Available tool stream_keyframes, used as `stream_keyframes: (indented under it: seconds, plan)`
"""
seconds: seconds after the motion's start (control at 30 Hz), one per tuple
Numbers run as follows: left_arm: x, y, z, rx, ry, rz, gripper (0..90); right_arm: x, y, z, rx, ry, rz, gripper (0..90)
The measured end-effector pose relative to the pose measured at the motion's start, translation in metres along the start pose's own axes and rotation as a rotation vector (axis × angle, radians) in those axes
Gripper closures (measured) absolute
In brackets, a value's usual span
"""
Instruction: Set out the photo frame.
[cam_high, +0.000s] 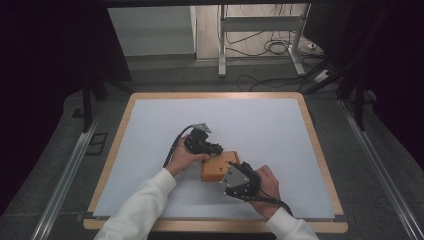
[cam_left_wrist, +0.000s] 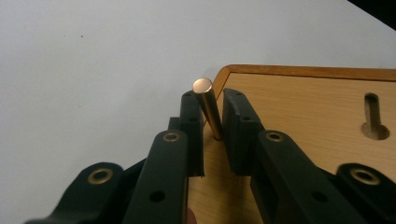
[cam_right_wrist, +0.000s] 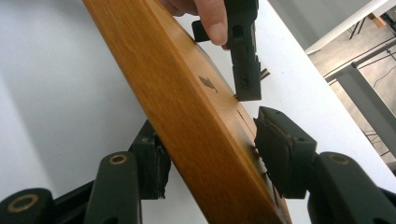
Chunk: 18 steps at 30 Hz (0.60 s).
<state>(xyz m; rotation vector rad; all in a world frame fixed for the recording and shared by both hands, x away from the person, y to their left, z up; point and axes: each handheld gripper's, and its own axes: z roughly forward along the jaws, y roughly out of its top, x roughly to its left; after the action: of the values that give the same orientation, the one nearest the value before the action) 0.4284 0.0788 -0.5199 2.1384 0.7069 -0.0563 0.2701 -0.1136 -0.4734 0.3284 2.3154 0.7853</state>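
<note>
Wood and brass make up the work here: a thick wooden block (cam_high: 218, 166) lies on the white tabletop (cam_high: 280, 130), nearer the front edge than the back and about midway between the side edges, with a brass pin (cam_left_wrist: 207, 108) standing in a small hole close to one of its corners.

The block seems to be held so that it cannot slide or twist while the pin is worked. The right tongs (cam_right_wrist: 210, 149) straddle its edge, one jaw under the lower face and one at the upper face. The lower jaw presses the wood; the upper jaw sits very near it, so I judge a grip on the block, though full contact on that side is hard to confirm. In the right gripper view the block cuts steeply across the frame, which says the hand is rolled well over.

The left tongs (cam_left_wrist: 212, 122) reach down over the far corner, jaws on either side of the pin and close against it. The pin leans a little, its polished end above the jaw tips. Whether it is being seated or drawn out I cannot tell.

From the high view, both white-sleeved forearms enter from the front edge and converge. The left hand (cam_high: 181, 159) approaches the block from its left side, and the right hand (cam_high: 267, 184) from the near right.
</note>
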Motion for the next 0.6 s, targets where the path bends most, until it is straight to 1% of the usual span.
stream_keyframes:
  seconds: [0.07,0.13,0.17,0.23,0.3,0.33,0.37,0.4,0.47,0.53,0.57,0.6]
  plan:
    - [-0.001,0.0,0.0,-0.006,0.004,-0.005,78.3,-0.001,-0.001,0.0,0.0,0.003,0.002,47.2]
    - [-0.002,0.0,0.0,-0.007,0.015,0.009,77.1,-0.002,-0.001,-0.001,-0.004,0.001,0.007,47.5]
    - [-0.003,0.001,0.0,-0.006,0.029,0.023,76.1,-0.003,-0.001,-0.001,-0.006,-0.002,0.008,47.8]
    - [-0.005,0.002,-0.002,-0.025,0.047,0.03,72.3,-0.007,-0.002,-0.002,-0.012,-0.006,0.022,48.3]
    - [-0.006,0.002,-0.005,-0.042,0.061,0.032,67.2,-0.01,-0.003,-0.003,-0.018,0.001,0.043,48.3]
    - [-0.005,0.003,-0.007,-0.041,0.064,0.04,64.2,-0.012,-0.003,-0.003,-0.022,0.005,0.053,48.4]
    - [-0.005,0.003,-0.009,-0.051,0.071,0.037,61.9,-0.013,-0.003,-0.003,-0.024,0.006,0.063,49.1]
    - [-0.004,0.003,-0.011,-0.045,0.088,0.047,59.2,-0.014,-0.004,-0.004,-0.026,0.004,0.066,49.6]
    - [-0.004,0.002,-0.015,-0.054,0.107,0.038,52.3,-0.016,-0.004,-0.004,-0.03,0.007,0.075,50.0]
    - [-0.003,0.001,-0.022,-0.072,0.112,0.03,49.6,-0.017,-0.003,-0.003,-0.032,0.011,0.075,50.3]
    - [-0.003,0.0,-0.026,-0.078,0.119,0.025,47.8,-0.018,-0.003,-0.003,-0.033,0.011,0.072,50.4]
    - [-0.002,-0.001,-0.03,-0.079,0.133,0.03,45.8,-0.018,-0.003,-0.003,-0.03,0.012,0.072,50.6]
